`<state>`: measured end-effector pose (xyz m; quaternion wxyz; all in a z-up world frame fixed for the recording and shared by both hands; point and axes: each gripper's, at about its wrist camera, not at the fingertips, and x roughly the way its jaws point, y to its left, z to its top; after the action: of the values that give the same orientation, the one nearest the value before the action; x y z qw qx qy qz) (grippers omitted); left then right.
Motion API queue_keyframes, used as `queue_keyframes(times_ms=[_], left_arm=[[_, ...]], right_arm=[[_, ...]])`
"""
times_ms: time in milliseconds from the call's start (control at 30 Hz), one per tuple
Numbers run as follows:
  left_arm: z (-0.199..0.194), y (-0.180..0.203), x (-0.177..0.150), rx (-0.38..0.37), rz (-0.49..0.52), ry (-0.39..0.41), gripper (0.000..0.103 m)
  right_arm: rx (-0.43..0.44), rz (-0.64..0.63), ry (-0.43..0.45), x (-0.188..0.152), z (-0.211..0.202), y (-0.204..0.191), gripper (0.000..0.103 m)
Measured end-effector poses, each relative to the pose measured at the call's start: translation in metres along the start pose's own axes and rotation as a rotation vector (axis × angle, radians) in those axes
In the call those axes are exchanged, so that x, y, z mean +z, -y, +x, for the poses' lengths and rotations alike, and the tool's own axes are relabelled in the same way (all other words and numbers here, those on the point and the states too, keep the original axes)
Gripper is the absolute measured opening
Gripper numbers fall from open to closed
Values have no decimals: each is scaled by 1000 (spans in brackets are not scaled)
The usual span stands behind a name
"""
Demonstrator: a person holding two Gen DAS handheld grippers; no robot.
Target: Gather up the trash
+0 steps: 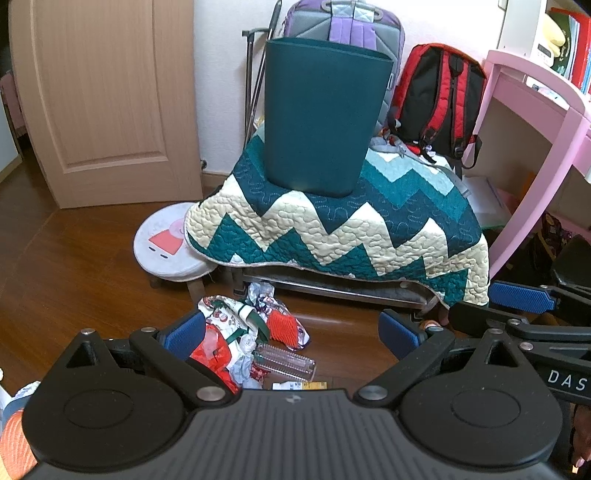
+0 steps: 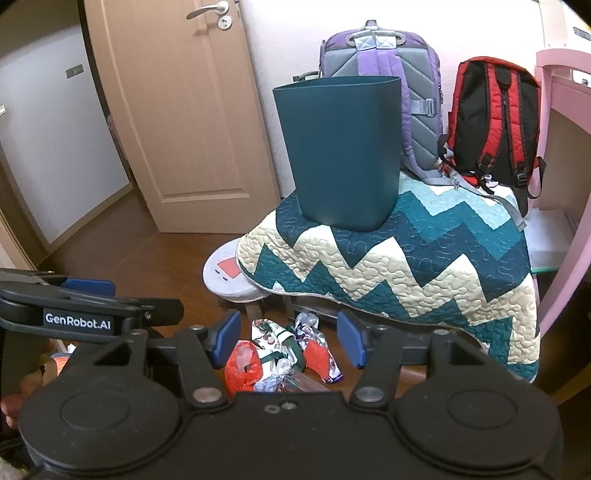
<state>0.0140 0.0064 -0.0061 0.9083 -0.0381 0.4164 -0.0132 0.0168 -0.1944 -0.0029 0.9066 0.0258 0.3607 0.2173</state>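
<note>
A dark teal bin [image 1: 321,118] [image 2: 343,151] stands upright on a zigzag quilt [image 1: 354,229] [image 2: 406,266] draped over a low bench. A pile of trash [image 1: 251,332] [image 2: 280,354] lies on the wooden floor in front of it: crumpled wrappers, a red bag [image 1: 212,350] [image 2: 242,367], a red mesh piece [image 1: 282,325] [image 2: 317,354] and a clear plastic tray [image 1: 284,360]. My left gripper [image 1: 291,332] hovers open above the pile, nothing between its blue pads. My right gripper [image 2: 288,338] is open too, above the same pile. Each gripper shows at the edge of the other's view.
A round cartoon-print stool [image 1: 170,243] [image 2: 229,277] pokes out left of the quilt. A purple backpack [image 1: 343,26] [image 2: 384,59] and a red-black backpack [image 1: 439,96] [image 2: 495,122] lean against the wall. A pink desk [image 1: 535,122] [image 2: 565,147] stands right, a door [image 1: 107,99] [image 2: 177,118] left.
</note>
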Motion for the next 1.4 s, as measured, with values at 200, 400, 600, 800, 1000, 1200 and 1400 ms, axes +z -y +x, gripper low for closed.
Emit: queue_keyframes(times_ms=[200, 400, 600, 800, 1000, 1200, 1400], left_arm=[[31, -8, 7, 4, -19, -50, 100], [82, -35, 29, 25, -80, -98, 100], [149, -79, 62, 110, -101, -128, 100], [223, -122, 82, 130, -75, -192, 100], [310, -159, 77, 94, 8, -325, 100], [399, -191, 29, 62, 33, -561, 100], [460, -221, -45, 75, -12, -753, 100]], right_arm=[[7, -10, -27, 6, 27, 8, 58], [5, 2, -94, 15, 78, 29, 58], [7, -6, -159, 27, 144, 52, 58], [36, -35, -231, 33, 223, 64, 58], [70, -69, -325, 16, 304, 64, 58], [106, -125, -490, -29, 381, 54, 58], [131, -240, -660, -90, 449, 41, 58]])
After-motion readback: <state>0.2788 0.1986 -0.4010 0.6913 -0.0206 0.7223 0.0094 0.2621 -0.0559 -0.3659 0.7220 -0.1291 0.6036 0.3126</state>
